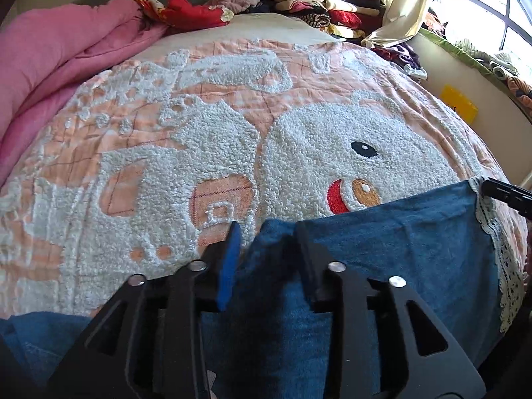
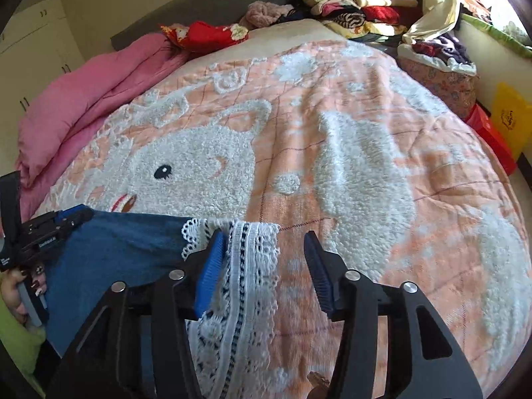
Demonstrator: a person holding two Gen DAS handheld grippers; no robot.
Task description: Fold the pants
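Blue denim pants (image 1: pixel 399 242) with a white lace hem (image 1: pixel 502 262) lie at the near edge of the bed. My left gripper (image 1: pixel 267 229) is open, with a bunched fold of the denim between its jaws. In the right wrist view the pants (image 2: pixel 126 249) lie at lower left. Their lace hem (image 2: pixel 246 266) runs between my right gripper's (image 2: pixel 266 236) jaws, which stand open over it. The left gripper (image 2: pixel 56 226) shows at the left edge on the denim. The right gripper's tip (image 1: pixel 508 193) shows at the right edge of the left wrist view.
The bed is covered by a peach blanket (image 2: pixel 332 133) with a fluffy white animal pattern. A pink quilt (image 1: pixel 50 76) lies along the left side. Stacked clothes (image 1: pixel 326 3) sit at the far end by a window. Yellow and red bags (image 2: pixel 505 119) stand at right.
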